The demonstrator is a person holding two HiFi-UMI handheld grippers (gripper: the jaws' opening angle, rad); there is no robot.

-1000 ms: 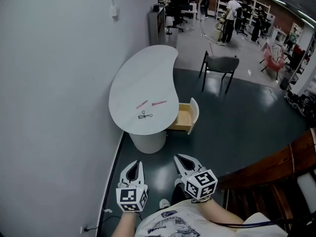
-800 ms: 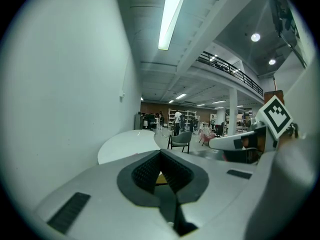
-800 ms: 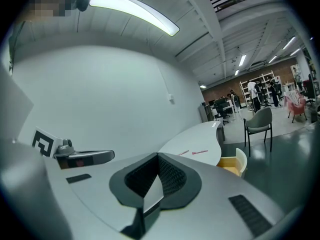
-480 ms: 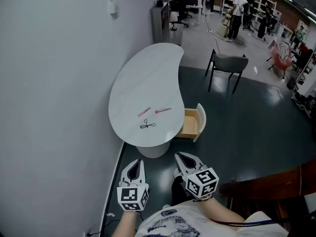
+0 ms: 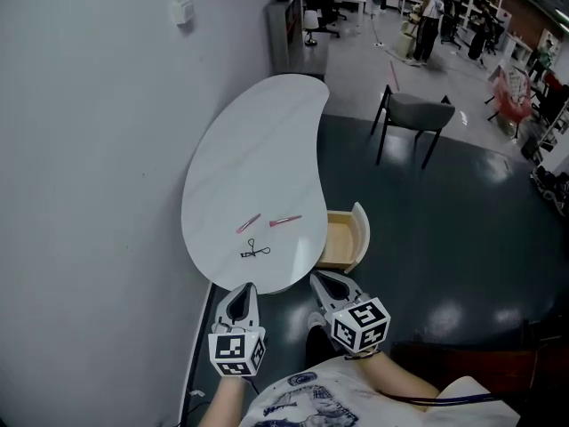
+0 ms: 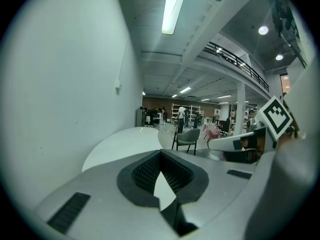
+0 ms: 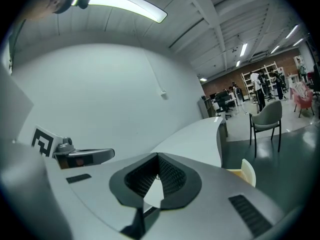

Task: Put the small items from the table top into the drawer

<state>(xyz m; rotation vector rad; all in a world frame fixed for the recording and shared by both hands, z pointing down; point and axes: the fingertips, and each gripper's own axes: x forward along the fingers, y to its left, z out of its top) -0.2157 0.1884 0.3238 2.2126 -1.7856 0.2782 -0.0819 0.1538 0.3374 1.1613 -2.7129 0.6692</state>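
A white kidney-shaped table [image 5: 258, 140] stands along the left wall. On its near end lie two thin pink sticks [image 5: 249, 223] [image 5: 285, 221] and a small black scissor-like tool [image 5: 254, 253]. An open wooden drawer [image 5: 340, 238] sticks out of the table's right side. My left gripper [image 5: 242, 289] and right gripper [image 5: 322, 280] hang side by side just short of the table's near edge, both shut and empty. In the left gripper view the left gripper [image 6: 161, 154] points over the table [image 6: 125, 141]. In the right gripper view the right gripper [image 7: 157, 156] points at the table [image 7: 195, 134], with the drawer [image 7: 245, 171] at the right.
A grey chair [image 5: 416, 118] stands on the dark floor beyond the drawer. A grey cabinet [image 5: 292, 34] sits past the table's far end. People and shelves fill the far room [image 5: 436, 12]. A dark wooden piece [image 5: 462, 358] lies at my right.
Both grippers and the view have moved closer to the table. The table's near edge now lies just ahead of the fingertips. The items on the table have not moved.
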